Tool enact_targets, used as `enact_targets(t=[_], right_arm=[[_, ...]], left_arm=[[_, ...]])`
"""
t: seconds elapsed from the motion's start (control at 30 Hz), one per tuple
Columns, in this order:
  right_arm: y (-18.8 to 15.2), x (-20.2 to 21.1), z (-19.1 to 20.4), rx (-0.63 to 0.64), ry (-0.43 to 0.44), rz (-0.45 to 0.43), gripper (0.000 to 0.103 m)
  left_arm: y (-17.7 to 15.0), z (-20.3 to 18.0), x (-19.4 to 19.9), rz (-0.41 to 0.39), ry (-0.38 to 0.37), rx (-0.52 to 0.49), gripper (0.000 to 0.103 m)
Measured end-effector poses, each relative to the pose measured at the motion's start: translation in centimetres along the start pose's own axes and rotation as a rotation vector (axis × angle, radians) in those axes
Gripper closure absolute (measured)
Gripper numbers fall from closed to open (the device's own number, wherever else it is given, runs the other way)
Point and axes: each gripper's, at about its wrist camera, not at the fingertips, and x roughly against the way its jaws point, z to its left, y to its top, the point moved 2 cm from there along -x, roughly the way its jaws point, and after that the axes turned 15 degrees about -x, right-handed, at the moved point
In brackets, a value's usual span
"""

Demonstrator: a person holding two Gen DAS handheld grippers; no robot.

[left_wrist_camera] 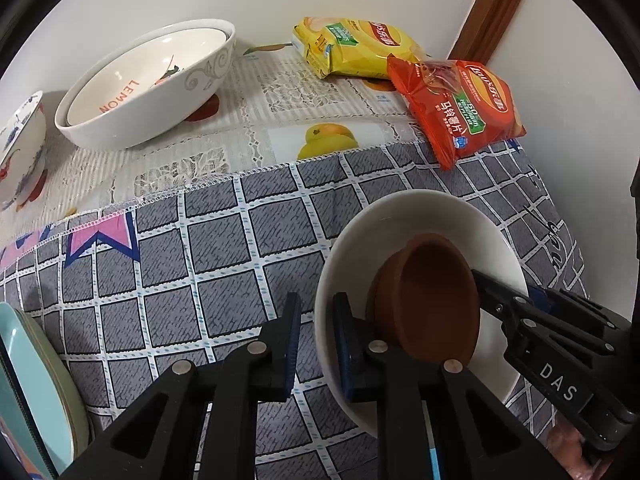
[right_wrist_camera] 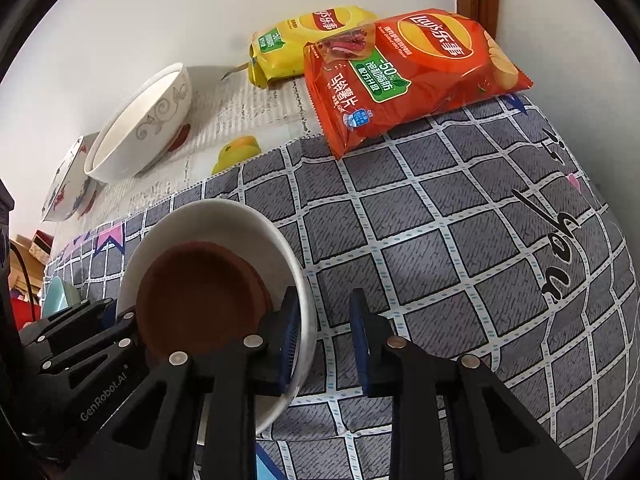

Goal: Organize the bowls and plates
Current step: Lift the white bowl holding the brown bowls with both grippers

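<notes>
A white bowl (left_wrist_camera: 420,220) holds a small brown bowl (left_wrist_camera: 432,304), tilted inside it, on the grey checked cloth. My left gripper (left_wrist_camera: 318,344) straddles the white bowl's near-left rim, one finger inside and one outside, with a gap around the rim. My right gripper (right_wrist_camera: 324,340) straddles the opposite rim of the white bowl (right_wrist_camera: 224,216) the same way, next to the brown bowl (right_wrist_camera: 200,304). Neither jaw visibly clamps the rim. The right gripper also shows in the left wrist view (left_wrist_camera: 532,320).
A large white "LEMON" bowl stack (left_wrist_camera: 140,84) and a blue-patterned bowl (left_wrist_camera: 20,148) stand at the back left. Yellow (left_wrist_camera: 352,48) and orange (left_wrist_camera: 460,104) chip bags lie at the back right by the wall. Pale green plates (left_wrist_camera: 36,384) sit at the near left.
</notes>
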Motion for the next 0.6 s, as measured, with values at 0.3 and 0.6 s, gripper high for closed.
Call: enact_targets(t=[0.3, 0.6], right_arm=[[-0.4, 0.1, 0.7, 0.003, 0.015, -0.021, 0.094], [-1.2, 1.5, 0.5, -0.017, -0.002, -0.069, 0.094]], left_arm=[[0.0, -0.1, -0.1, -0.003, -0.010, 0.001, 0.093], [-0.7, -0.3, 0.9, -0.018, -0.043, -0.001, 0.093]])
